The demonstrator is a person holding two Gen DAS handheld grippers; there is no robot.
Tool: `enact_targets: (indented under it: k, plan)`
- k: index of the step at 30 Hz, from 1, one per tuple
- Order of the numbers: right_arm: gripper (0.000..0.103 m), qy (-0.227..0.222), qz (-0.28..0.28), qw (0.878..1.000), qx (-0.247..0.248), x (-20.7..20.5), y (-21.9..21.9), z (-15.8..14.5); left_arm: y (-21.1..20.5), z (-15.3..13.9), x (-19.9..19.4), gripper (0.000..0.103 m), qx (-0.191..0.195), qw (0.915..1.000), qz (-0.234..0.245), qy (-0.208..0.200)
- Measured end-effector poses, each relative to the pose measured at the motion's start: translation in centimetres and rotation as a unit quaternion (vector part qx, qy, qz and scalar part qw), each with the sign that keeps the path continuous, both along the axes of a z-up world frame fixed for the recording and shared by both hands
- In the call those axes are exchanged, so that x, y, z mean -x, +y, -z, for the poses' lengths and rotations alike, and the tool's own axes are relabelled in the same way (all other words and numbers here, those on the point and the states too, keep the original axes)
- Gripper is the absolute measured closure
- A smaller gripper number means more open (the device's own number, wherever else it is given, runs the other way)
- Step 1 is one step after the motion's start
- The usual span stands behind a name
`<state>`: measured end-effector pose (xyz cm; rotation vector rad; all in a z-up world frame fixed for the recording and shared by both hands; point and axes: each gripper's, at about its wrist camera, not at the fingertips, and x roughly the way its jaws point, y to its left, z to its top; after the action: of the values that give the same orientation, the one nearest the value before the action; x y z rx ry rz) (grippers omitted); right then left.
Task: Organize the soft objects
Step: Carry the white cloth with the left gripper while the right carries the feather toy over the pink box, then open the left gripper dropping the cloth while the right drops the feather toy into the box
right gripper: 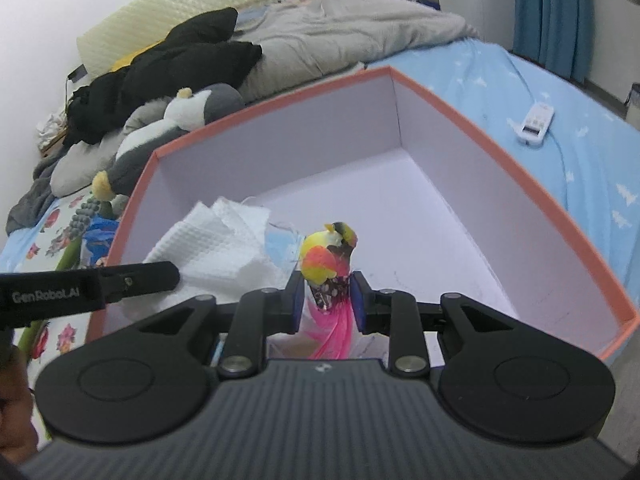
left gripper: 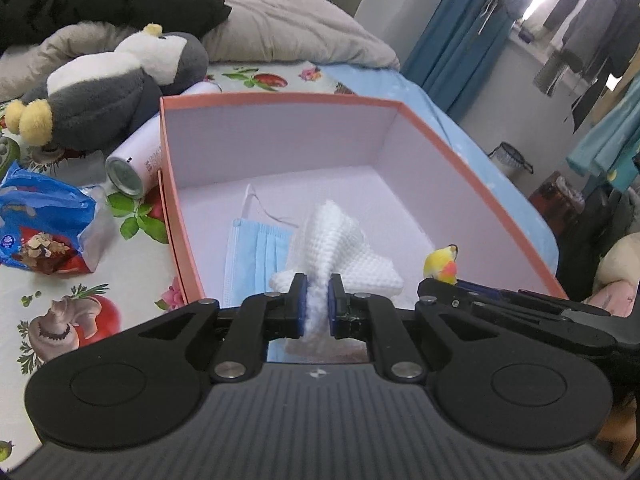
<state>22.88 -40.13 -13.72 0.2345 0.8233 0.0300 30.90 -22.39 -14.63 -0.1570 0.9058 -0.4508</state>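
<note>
One box (left gripper: 280, 100) on bed | one mask (left gripper: 256, 256) inside | left gripper (left gripper: 317, 292) clamped on one cloth (left gripper: 340, 248) | right gripper (right gripper: 326, 292) clamped on one bird toy (right gripper: 326, 256)

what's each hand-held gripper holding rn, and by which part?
Left hand-held gripper pinches the white waffle cloth by its bunched near end. Right hand-held gripper grips the toy bird at its lower body.

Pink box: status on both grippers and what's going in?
Left gripper shut on white waffle cloth, over the pink box. Right gripper shut on toy bird, also over it. Blue face mask already inside. Nothing blocking.
</note>
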Motion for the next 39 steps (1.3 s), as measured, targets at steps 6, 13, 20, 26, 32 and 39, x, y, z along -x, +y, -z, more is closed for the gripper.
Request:
enact_targets:
  k: [6, 13, 20, 26, 32, 39]
  plan:
    - [0.049, -0.002, -0.001, 1.0, -0.003, 0.2, -0.1, 0.0, -0.2, 0.0, 0.2, 0.053, -0.007, 1.0, 0.003, -0.004]
    - [0.049, -0.022, -0.004, 1.0, -0.002, 1.8, 0.3, -1.9, 0.1, -2.1, 2.1, 0.053, -0.009, 0.9996, 0.009, -0.026]
    - [0.049, -0.051, -0.016, 0.999, -0.008, 4.6, 1.8, -4.8, 1.6, -5.3, 5.3, 0.053, -0.005, 0.9984, 0.005, -0.055]
    - [0.049, -0.072, -0.032, 0.997, -0.006, 7.4, 3.5, -7.3, 3.2, -8.1, 8.8, 0.053, -0.001, 0.9968, 0.002, -0.08]
    - [0.049, -0.083, -0.048, 0.995, -0.004, 9.9, 5.1, -9.0, 5.1, -10.1, 12.6, 0.053, 0.0, 0.9954, -0.003, -0.096]
    - [0.049, -0.089, -0.063, 0.994, 0.0, 12.6, 6.6, -10.6, 7.4, -11.6, 16.5, 0.053, -0.008, 0.9946, -0.016, -0.103]
